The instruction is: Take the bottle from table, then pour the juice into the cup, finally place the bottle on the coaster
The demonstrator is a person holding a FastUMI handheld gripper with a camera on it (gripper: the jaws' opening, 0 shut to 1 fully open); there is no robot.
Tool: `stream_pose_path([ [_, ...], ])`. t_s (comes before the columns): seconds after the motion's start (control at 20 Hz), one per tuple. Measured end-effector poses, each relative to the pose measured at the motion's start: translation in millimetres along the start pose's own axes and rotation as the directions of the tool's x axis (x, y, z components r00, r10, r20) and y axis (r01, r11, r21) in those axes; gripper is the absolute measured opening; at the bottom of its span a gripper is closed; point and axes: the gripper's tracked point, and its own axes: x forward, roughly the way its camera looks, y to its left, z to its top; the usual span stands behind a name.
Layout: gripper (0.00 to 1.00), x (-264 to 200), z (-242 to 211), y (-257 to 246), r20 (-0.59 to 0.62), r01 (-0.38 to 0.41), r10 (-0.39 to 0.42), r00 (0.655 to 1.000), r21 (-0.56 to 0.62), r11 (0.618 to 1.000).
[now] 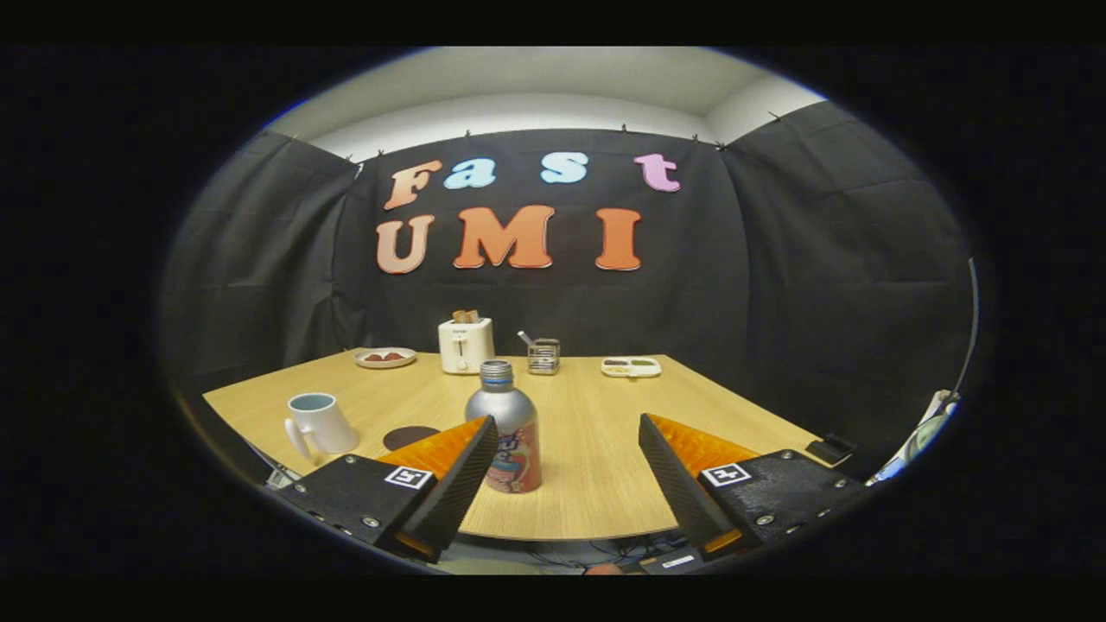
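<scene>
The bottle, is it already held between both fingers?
No: the bottle stands on the table beside one finger; the gripper is open.

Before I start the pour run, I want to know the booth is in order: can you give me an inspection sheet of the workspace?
Surface: light wooden table, bare in the middle.
Job's things: upright silver metal bottle by the left finger; white ceramic cup; dark round coaster between them.
Clutter: white toaster, wire rack, two plates at the far edge.
Tongs: open, holding nothing.
Cables: some below the table's near edge.
Surroundings: black cloth wall.
</scene>
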Motion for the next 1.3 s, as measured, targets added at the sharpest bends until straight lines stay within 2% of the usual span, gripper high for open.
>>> stream_pose_path([
  [0.4,0.97,23.7,-15.4,38.3,-0.005,-0.065,0.065,0.998,0.0,0.998],
  [1.0,0.97,60.6,-58.0,48.2,-0.087,-0.056,0.054,0.995,-0.014,0.998],
  [1.2,0.97,73.9,-72.5,54.5,-0.134,-0.056,0.06,0.989,0.036,0.998],
  [1.3,0.92,76.0,-79.3,52.4,-0.151,-0.042,0.044,0.987,0.021,0.999],
])
